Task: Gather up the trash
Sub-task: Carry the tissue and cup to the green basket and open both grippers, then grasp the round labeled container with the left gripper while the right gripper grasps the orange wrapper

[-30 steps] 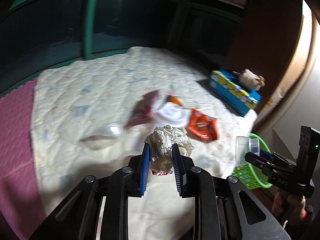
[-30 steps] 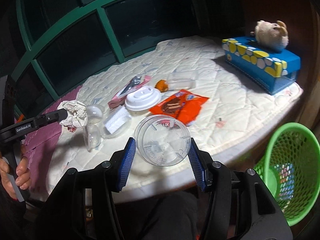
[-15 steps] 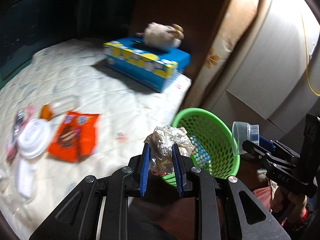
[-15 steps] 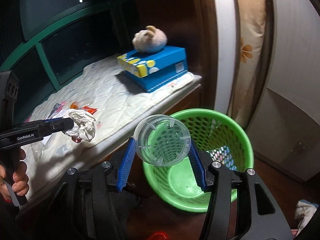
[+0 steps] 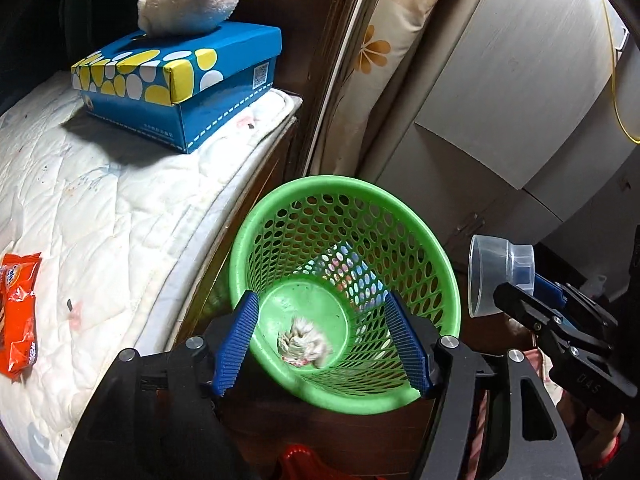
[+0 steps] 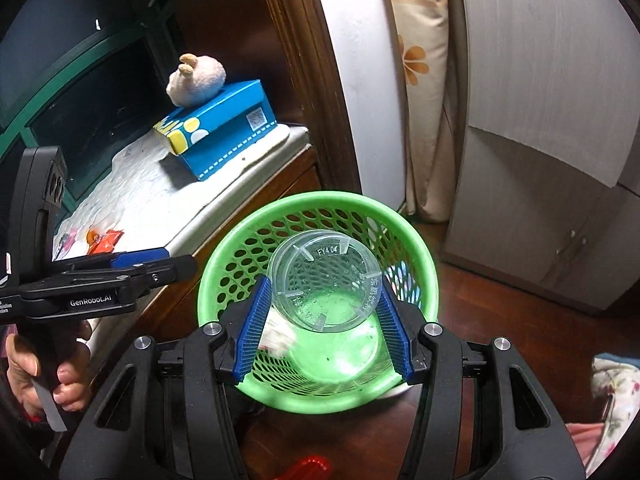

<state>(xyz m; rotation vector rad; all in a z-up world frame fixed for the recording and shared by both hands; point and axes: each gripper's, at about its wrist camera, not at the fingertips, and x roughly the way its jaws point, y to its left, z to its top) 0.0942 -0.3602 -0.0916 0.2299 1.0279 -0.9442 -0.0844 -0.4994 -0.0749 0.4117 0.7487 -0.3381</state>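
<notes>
A green mesh basket [image 5: 280,204] [image 6: 430,276] stands on the floor beside the bed. The crumpled white paper ball [image 5: 304,344] lies loose on its bottom, also glimpsed in the right wrist view as the paper ball [image 6: 276,336]. My left gripper [image 5: 324,344] hangs above the basket mouth, its jaws opening, nothing between the blue pads. My right gripper [image 6: 324,316] is shut on a clear plastic cup [image 6: 324,286] [image 5: 500,272], held over the basket with its base toward the camera.
The quilted white bed [image 5: 100,208] lies left of the basket, with an orange snack wrapper [image 5: 16,308] on it. A blue tissue box [image 5: 180,84] topped by a plush toy [image 5: 188,0] sits at the bed's end. Wooden post, curtain and grey cabinet [image 6: 540,180] stand behind.
Both grippers swung from over the bed to above the basket. The left jaws spread apart and the paper ball dropped into the basket. The cup stays gripped in the right gripper.
</notes>
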